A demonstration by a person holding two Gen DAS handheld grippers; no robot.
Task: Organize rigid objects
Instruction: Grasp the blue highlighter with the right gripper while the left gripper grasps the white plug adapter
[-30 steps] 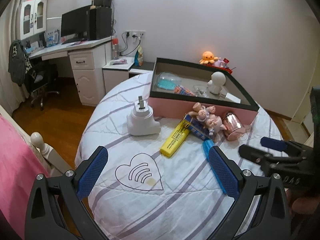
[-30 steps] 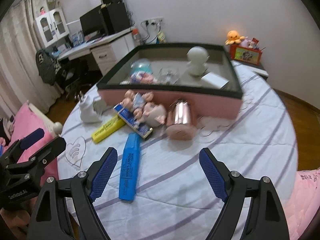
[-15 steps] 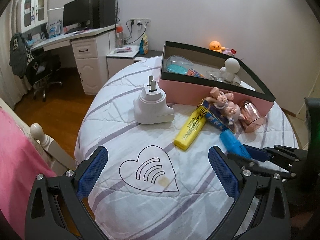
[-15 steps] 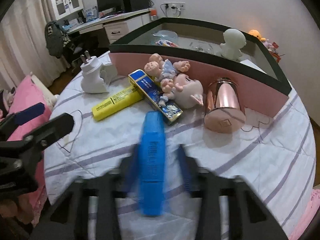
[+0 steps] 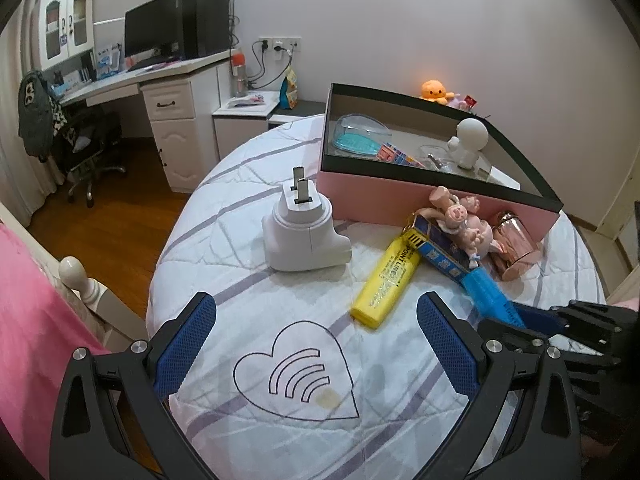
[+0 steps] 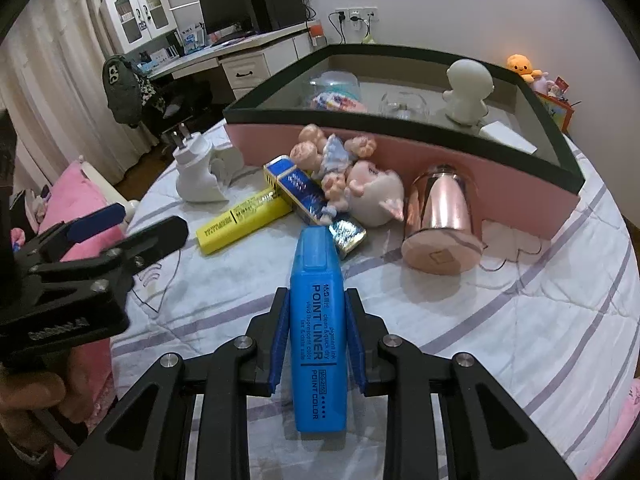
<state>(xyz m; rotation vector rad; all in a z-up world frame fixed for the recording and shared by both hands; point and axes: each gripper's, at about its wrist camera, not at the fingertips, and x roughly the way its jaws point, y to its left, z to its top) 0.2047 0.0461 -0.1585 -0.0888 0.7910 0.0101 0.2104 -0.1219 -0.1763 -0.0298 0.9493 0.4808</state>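
Closed since a second ago: right gripper (image 6: 318, 336), earlier spread wide above the quilt, now clamped on the blue highlighter (image 6: 319, 332), blue pads pressed flat against both long sides; pitched steeply downward, black linkage arms fanning toward the lens. Left gripper (image 5: 316, 344) unchanged in spread, jaws wide with nothing between, hovering over the heart outline (image 5: 295, 372) stitched on the quilt (image 5: 224, 208); nearer the plug than a second ago; angled downward as well.

Readable on the blue highlighter: "POINT LINER", "POINT COLOR", smaller lines partly legible as "vivid fluorescent color"; on the yellow highlighter (image 5: 387, 280): "POINT LINER" in black along its length. Lettering on the dark blue packet (image 6: 308, 200) too small to tell.

Blue highlighter: flat, chunky plastic, stepped cap at the far end, lying on the quilt just short of the packet. Yellow highlighter same shape, lying beside the white plug adapter (image 5: 302, 236), a smooth rounded plastic body with two metal prongs standing up. Pink pig figure (image 6: 360, 184), glossy, sprawled over the packet; rose-gold metallic cup (image 6: 440, 220) on its side, mirror-bright, against the pink wall of the tray. Tray (image 6: 400, 160) black-rimmed, rectangular, holding a white round-headed figurine (image 6: 468, 88) and clear plastic pieces. Quilt white, padded, with lilac stripes.
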